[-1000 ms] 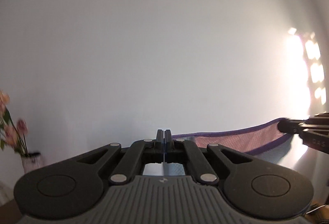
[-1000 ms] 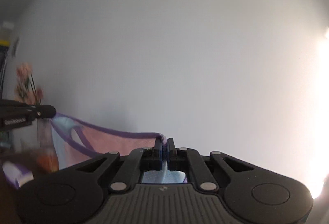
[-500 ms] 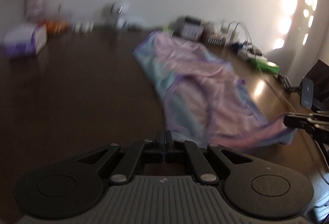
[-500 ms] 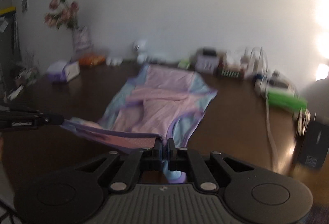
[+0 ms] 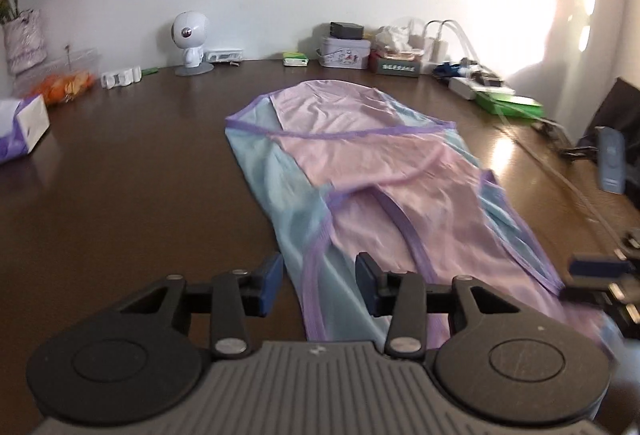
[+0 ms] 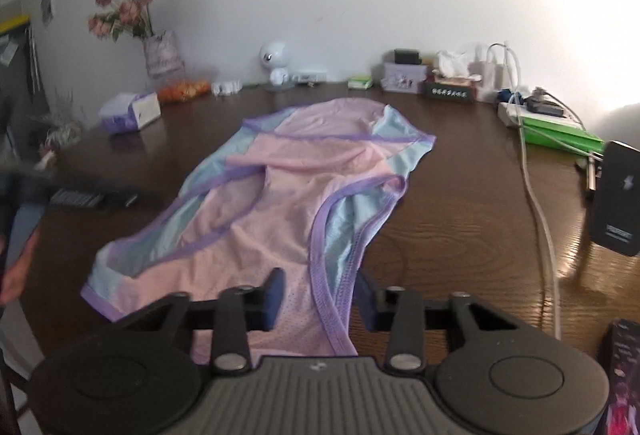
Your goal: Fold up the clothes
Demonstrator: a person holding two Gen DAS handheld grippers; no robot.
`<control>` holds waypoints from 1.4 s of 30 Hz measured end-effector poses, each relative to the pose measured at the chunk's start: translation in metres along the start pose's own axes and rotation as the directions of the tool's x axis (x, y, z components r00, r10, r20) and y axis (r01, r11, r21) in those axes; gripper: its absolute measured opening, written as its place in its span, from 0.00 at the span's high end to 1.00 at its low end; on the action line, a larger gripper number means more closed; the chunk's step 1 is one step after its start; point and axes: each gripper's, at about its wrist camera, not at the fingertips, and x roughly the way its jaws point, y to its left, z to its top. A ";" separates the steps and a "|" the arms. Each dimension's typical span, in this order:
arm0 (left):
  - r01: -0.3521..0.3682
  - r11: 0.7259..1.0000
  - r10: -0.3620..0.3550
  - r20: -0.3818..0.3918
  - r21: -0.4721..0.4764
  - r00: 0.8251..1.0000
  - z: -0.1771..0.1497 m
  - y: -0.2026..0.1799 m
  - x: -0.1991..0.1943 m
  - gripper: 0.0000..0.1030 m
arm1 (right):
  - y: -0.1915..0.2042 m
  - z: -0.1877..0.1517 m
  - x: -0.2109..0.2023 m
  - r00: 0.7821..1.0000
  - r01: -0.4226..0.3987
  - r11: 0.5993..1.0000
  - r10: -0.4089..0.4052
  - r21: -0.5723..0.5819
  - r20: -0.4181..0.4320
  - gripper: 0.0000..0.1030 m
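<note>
A pink and light-blue garment (image 5: 360,171) with purple trim lies spread lengthwise on the dark wooden table (image 5: 120,195). My left gripper (image 5: 319,285) sits low over its near left corner. Its jaws are opening, the trimmed edge lies loose between them, and the pads (image 5: 272,281) do not press on it. My right gripper (image 6: 320,297) is over the near right corner of the garment (image 6: 304,175). Its jaws are opening too, with the purple hem running slack between them. The right gripper (image 5: 592,271) also shows at the edge of the left wrist view.
Along the wall stand a flower vase (image 6: 162,53), a white robot figurine (image 5: 190,39), tins (image 5: 344,51) and chargers. A tissue box (image 5: 22,131) lies at the left. A power strip, a white cable (image 6: 536,195), a green box (image 6: 560,133) and a black device (image 6: 616,199) crowd the right side.
Both grippers came down from high against the wall, laying the garment flat on the table. Both sets of jaws, shut on the hem before, now stand apart with the hem loose.
</note>
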 end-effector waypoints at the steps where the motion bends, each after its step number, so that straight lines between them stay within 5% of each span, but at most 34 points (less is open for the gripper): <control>1: -0.004 1.000 0.004 -0.016 0.014 1.000 0.003 0.000 0.008 0.73 | 0.001 -0.001 0.003 1.000 -0.009 1.000 0.009 -0.005 -0.003 0.70; 4: -0.005 1.000 0.007 -0.061 0.031 0.998 0.007 0.003 0.026 0.99 | 0.005 -0.003 0.010 1.000 -0.017 0.999 0.016 -0.032 -0.016 0.70; 10: -0.055 0.992 0.053 -0.027 -0.113 0.998 0.002 0.035 0.017 1.00 | 0.011 -0.013 0.013 1.000 -0.018 0.999 0.016 -0.043 -0.026 0.71; 12: -0.049 0.988 0.046 -0.022 -0.145 0.999 0.003 0.039 0.012 0.95 | 0.013 -0.013 0.012 0.999 -0.028 0.999 0.027 -0.043 -0.030 0.69; 13: -0.009 0.995 0.007 -0.021 -0.104 1.000 0.005 0.029 0.012 0.85 | 0.013 -0.013 0.012 0.999 -0.037 0.998 0.035 -0.047 -0.031 0.69; 14: 0.020 0.998 -0.021 -0.023 -0.062 0.999 0.007 0.020 0.014 0.64 | 0.014 -0.013 0.012 0.999 -0.039 0.998 0.037 -0.053 -0.033 0.69; 16: -0.003 1.000 0.004 -0.033 0.027 0.999 0.008 0.000 0.025 0.49 | 0.015 -0.013 0.013 0.999 -0.042 0.997 0.040 -0.065 -0.035 0.69; 18: -0.027 0.994 0.031 -0.040 0.107 0.999 0.009 -0.017 0.036 0.50 | 0.015 -0.012 0.013 0.999 -0.042 0.997 0.040 -0.071 -0.036 0.69; 19: -0.041 0.994 0.045 -0.040 0.105 0.998 0.008 -0.017 0.041 0.59 | 0.015 -0.012 0.013 0.999 -0.042 0.997 0.039 -0.071 -0.036 0.69; 22: -0.053 0.999 0.053 -0.044 0.014 0.998 0.009 0.002 0.040 0.97 | 0.016 -0.014 0.013 0.999 -0.034 0.996 0.031 -0.086 -0.033 0.69; 28: -0.014 0.956 0.007 -0.025 -0.293 1.000 0.008 0.079 0.008 0.97 | 0.017 -0.016 0.011 0.999 -0.036 0.994 0.034 -0.106 -0.028 0.69; 31: -0.077 0.933 0.066 -0.043 -0.351 0.997 0.001 0.097 -0.003 0.90 | 0.014 -0.017 0.009 0.998 -0.064 0.993 0.061 -0.096 -0.030 0.69; 33: -0.062 0.943 0.060 -0.018 -0.327 0.998 -0.001 0.089 -0.018 0.85 | 0.012 -0.014 0.004 0.995 -0.098 0.992 0.097 -0.076 -0.020 0.71; 35: 0.015 0.966 -0.011 0.017 -0.259 1.000 -0.002 0.066 -0.036 0.58 | 0.009 -0.011 -0.004 0.993 -0.119 0.992 0.119 -0.050 0.007 0.71; 39: 0.158 0.987 -0.160 -0.063 -0.032 0.985 -0.015 0.006 -0.053 0.56 | 0.004 -0.007 -0.011 0.994 -0.110 0.994 0.110 -0.025 0.026 0.71; 42: 0.215 0.977 -0.212 -0.134 0.007 0.968 -0.030 -0.011 -0.054 0.57 | 0.011 -0.009 -0.009 0.996 -0.088 0.995 0.089 -0.044 0.014 0.71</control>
